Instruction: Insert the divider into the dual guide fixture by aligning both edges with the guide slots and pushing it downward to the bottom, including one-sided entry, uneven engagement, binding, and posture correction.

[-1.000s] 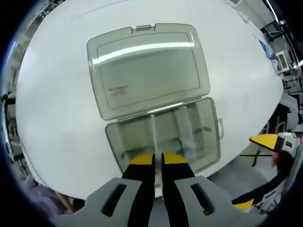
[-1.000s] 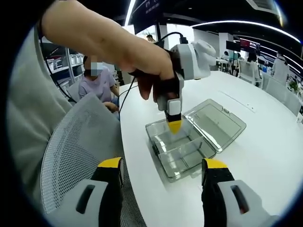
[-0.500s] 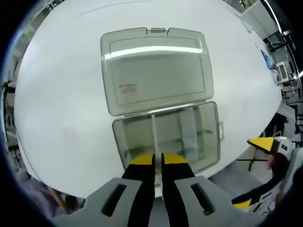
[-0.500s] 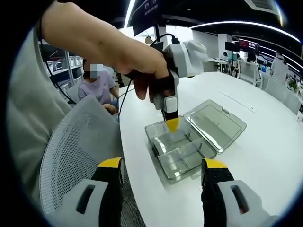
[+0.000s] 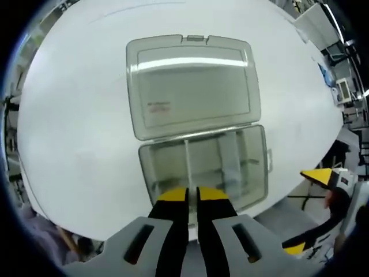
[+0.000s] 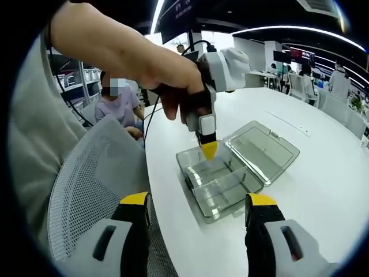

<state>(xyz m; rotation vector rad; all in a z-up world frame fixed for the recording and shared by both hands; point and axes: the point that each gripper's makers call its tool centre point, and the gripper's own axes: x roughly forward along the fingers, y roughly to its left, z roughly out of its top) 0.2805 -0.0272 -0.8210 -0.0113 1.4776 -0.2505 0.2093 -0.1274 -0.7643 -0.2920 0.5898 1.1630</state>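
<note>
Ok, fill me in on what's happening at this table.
A person works a clear compartment box lying on the white table, its lid open flat. The left gripper, jaws nearly shut, holds a thin clear divider over the box's near compartment. The right gripper waits open off the table edge.

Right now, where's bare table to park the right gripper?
Bare table right of the open box and past its lid. More bare top left of the lid in the left gripper view. Crowded over the box, where the left gripper hangs. The right gripper is off the near edge.
</note>
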